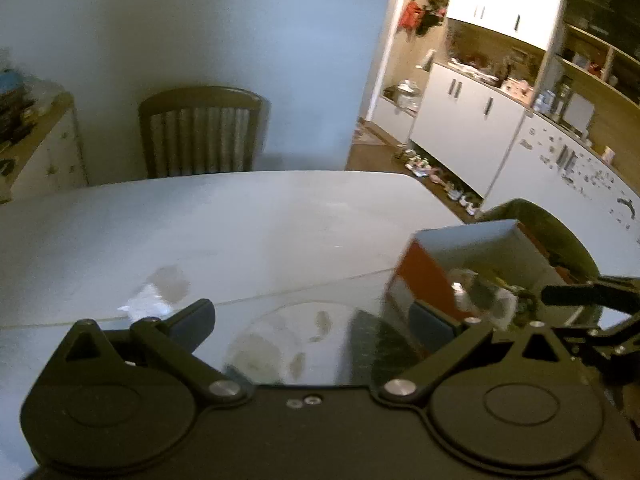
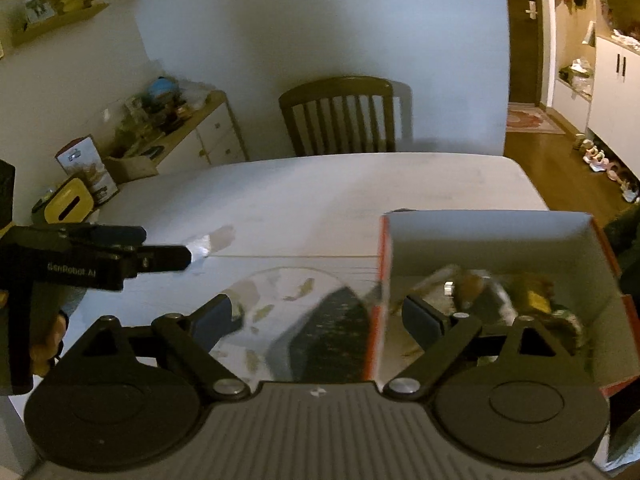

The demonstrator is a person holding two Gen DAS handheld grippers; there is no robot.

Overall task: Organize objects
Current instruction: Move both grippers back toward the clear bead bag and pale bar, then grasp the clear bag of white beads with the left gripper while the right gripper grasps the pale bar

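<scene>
While both grippers are hanging wide open and empty, the left gripper is facing bare white table; the right gripper is straddling the cardboard box wall.

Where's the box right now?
The box sits on the table at its near right, open top up, beside the round mat; in the left wrist view it's at the right.

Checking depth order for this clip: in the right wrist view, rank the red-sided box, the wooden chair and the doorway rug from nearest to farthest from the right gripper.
1. Red-sided box: right beside the right gripper, on the table's right.
2. Wooden chair: beyond the table's far edge, centre.
3. Doorway rug: farthest, upper right, past the chair.
</scene>
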